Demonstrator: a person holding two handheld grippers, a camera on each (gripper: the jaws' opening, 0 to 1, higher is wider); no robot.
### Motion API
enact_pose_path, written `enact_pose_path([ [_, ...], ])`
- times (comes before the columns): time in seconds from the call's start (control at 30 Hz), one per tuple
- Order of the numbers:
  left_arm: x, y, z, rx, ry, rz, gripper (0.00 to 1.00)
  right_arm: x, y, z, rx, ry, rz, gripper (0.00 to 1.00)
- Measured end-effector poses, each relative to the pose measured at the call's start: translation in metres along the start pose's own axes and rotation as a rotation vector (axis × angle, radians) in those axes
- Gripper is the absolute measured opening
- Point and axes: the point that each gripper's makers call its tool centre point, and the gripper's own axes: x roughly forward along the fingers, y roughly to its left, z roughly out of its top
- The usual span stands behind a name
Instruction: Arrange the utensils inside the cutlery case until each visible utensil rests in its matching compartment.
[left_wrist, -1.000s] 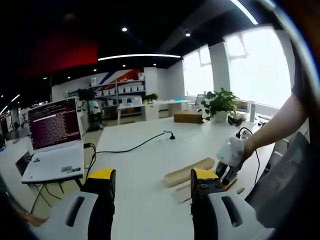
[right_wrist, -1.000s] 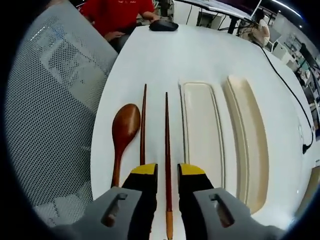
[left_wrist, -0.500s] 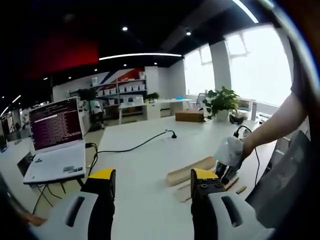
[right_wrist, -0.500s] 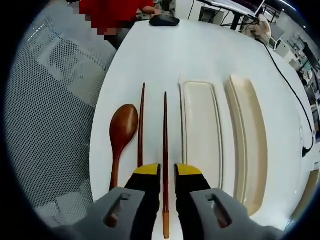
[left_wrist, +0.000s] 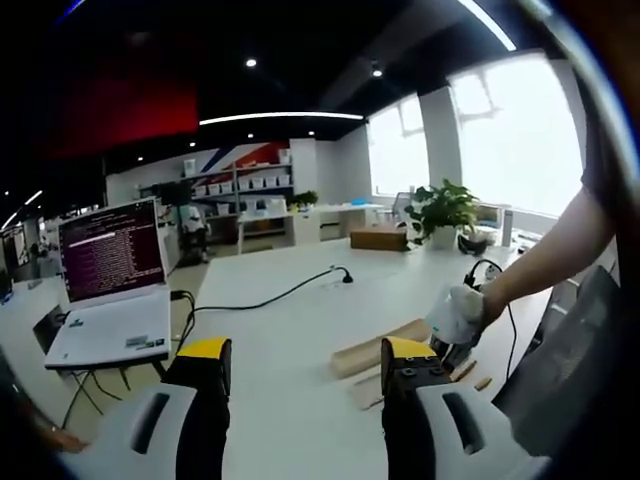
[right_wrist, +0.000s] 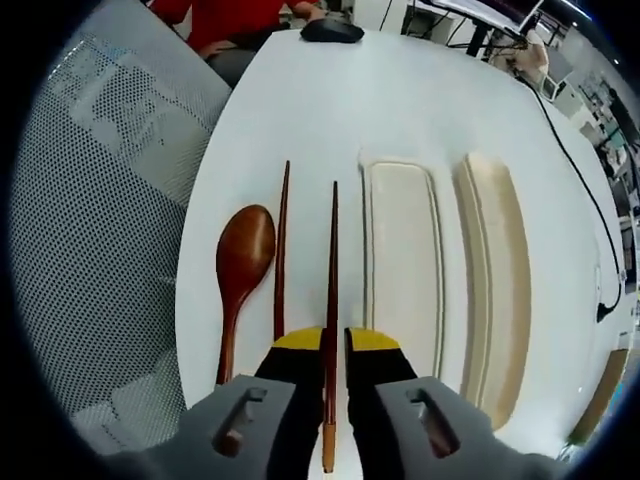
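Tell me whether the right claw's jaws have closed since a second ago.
Yes. The right claw has narrowed its gap and now pinches the chopstick between its jaws, while the other chopstick and the spoon lie alongside as before.

Open-plan office. Long white tabletop (left_wrist: 290, 330) ahead of jaws, black cable (left_wrist: 262, 298) trailing across it. Open laptop (left_wrist: 108, 280) left of jaws, screen lit with text. Shelves with white boxes (left_wrist: 240, 182) at far wall, potted plant (left_wrist: 440, 208) by large bright windows (left_wrist: 510, 130). Recessed lights, light strip (left_wrist: 280, 116) on dark ceiling. Mesh chair back (right_wrist: 95, 220) left of jaws; computer mouse (right_wrist: 332, 30) at tabletop's far end.
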Motion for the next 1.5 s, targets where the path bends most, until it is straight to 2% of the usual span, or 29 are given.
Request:
enact_pose_path([
  [0.17,0.0014,-0.0018,-0.0021,0.002,0.012,-0.009,0.62,-0.0008,-0.0028,-0.0015,0.029,-0.014,-0.003,0.01],
  [0.27,0.0017,-0.0034,-0.0027,0.009,0.015,-0.017,0.62,-0.0011,-0.0035,-0.002,0.079,-0.035,0.002,0.01],
  [0.57,-0.0003,-0.0049,0.0009,0.013,-0.007,-0.026,0.62,-0.0009,-0.0025,-0.0013,0.126,-0.056,0.002,0.0],
  [0.67,-0.001,-0.0052,0.0023,0.008,-0.015,-0.026,0.62,-0.001,-0.0009,-0.0012,0.069,-0.043,-0.012,0.0],
  [0.9,-0.0011,-0.0052,0.0043,0.002,-0.023,-0.022,0.62,-0.0017,-0.003,-0.0022,0.077,-0.033,-0.017,0.0],
  [1.03,-0.0001,-0.0058,0.0025,0.003,-0.013,-0.024,0.62,-0.0071,-0.0058,0.0029,0.063,-0.06,-0.022,0.0],
  [1.27,0.0007,-0.0044,0.0012,0.001,-0.009,-0.025,0.62,-0.0062,-0.0027,0.0068,0.038,-0.064,0.001,0.0],
  [1.5,-0.0013,0.0,0.0011,-0.002,-0.014,-0.007,0.62,-0.0038,-0.0038,0.0044,0.06,-0.051,0.028,0.0],
])
